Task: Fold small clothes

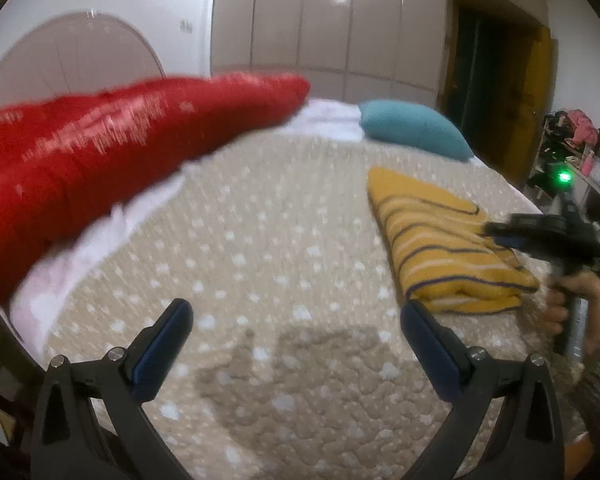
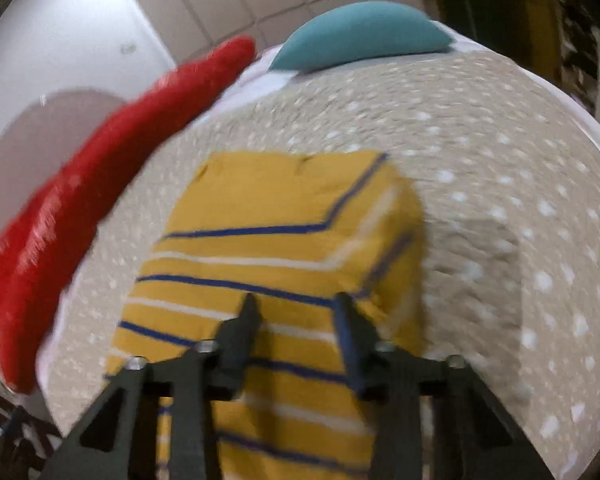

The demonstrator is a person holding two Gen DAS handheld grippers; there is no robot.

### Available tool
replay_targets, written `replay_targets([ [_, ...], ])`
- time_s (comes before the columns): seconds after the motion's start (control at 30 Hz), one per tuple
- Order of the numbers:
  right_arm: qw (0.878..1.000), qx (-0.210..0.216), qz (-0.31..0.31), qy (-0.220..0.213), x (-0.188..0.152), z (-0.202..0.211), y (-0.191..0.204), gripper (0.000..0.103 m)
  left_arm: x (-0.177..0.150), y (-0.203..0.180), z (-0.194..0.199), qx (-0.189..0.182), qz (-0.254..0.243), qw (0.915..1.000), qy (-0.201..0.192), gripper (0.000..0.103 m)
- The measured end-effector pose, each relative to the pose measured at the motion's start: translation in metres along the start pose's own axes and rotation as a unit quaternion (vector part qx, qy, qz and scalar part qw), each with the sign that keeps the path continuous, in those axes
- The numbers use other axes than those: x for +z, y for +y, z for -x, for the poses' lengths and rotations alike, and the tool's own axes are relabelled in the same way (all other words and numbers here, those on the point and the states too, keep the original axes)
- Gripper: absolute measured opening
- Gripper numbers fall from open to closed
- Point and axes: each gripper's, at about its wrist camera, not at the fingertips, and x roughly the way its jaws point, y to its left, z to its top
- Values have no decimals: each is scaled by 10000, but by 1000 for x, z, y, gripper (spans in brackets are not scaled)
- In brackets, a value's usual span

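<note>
- Left wrist view: left gripper has its fingers spread wide, nothing between them, hovering over the bare beige dotted bedspread.
- Yellow striped garment lies folded into a compact stack at the right, on the bedspread; the right gripper sits at its right edge, with the person's hand on the handle.
- Red cushion far left, teal pillow far behind, both well apart from the garment.
- Right wrist view: right gripper is over the near part of the yellow striped garment, fingers parted with a narrow gap; blurred, can't tell if the tips pinch any fabric.
- Step judged: fold looks basically done, final tidy or release.
- Next move likely calls for letting go cleanly and lifting straight off so the layers don't drag open; left gripper is free to fetch another piece, none visible.
</note>
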Motion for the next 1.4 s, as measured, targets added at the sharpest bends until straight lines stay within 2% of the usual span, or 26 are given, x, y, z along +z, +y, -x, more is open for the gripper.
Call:
replay_targets([
  [0.03, 9997, -81, -139, -165, -4, 17, -5, 38, 2, -2, 6, 92, -19, 9999, -135, 103],
  [0.07, 9993, -219, -131, -260, -6, 26, -5, 53, 5, -4, 14, 234, -17, 9991, -359, 103],
  [0.1, 9973, -567, 34, -458, -12, 42, -1, 60, 9, -5, 21, 372, -3, 9978, -554, 103],
  [0.2, 9921, -831, 540, -771, -32, 76, 15, 61, 16, -12, 47, 878, -9, 9876, -1299, 103],
  [0.27, 9886, -936, 767, -892, -45, 91, 23, 64, 22, -18, 61, 926, 60, 9815, -1676, 103],
  [0.3, 9863, -1013, 867, -970, -52, 100, 26, 67, 25, -20, 62, 928, 75, 9812, -1689, 103],
  [0.33, 9840, -1089, 933, -1053, -62, 109, 28, 68, 32, -25, 62, 854, 37, 9827, -1646, 103],
  [0.4, 9823, -1127, 986, -1128, -73, 120, 28, 70, 49, -38, 57, 338, -198, 9896, -1387, 103],
  [0.43, 9820, -1143, 988, -1131, -81, 123, 29, 70, 55, -46, 53, 194, -293, 9921, -1202, 103],
  [0.53, 9834, -1213, 832, -1061, -93, 127, 26, 71, 61, -69, 39, 103, -500, 9960, -735, 103],
  [0.7, 9836, -1454, 651, -848, -118, 118, 16, 71, 23, -98, 17, 20, -726, 9972, -170, 103],
  [0.87, 9790, -1727, 845, -677, -138, 115, 15, 71, -16, -102, 0, -164, -745, 9950, 638, 103],
  [1.2, 9782, -1674, 1090, -576, -148, 109, 39, 74, -27, -95, -6, 135, -715, 9948, 716, 103],
  [1.4, 9736, -1730, 1423, -435, -157, 98, 60, 76, -32, -82, -16, 67, -579, 9941, 916, 103],
])
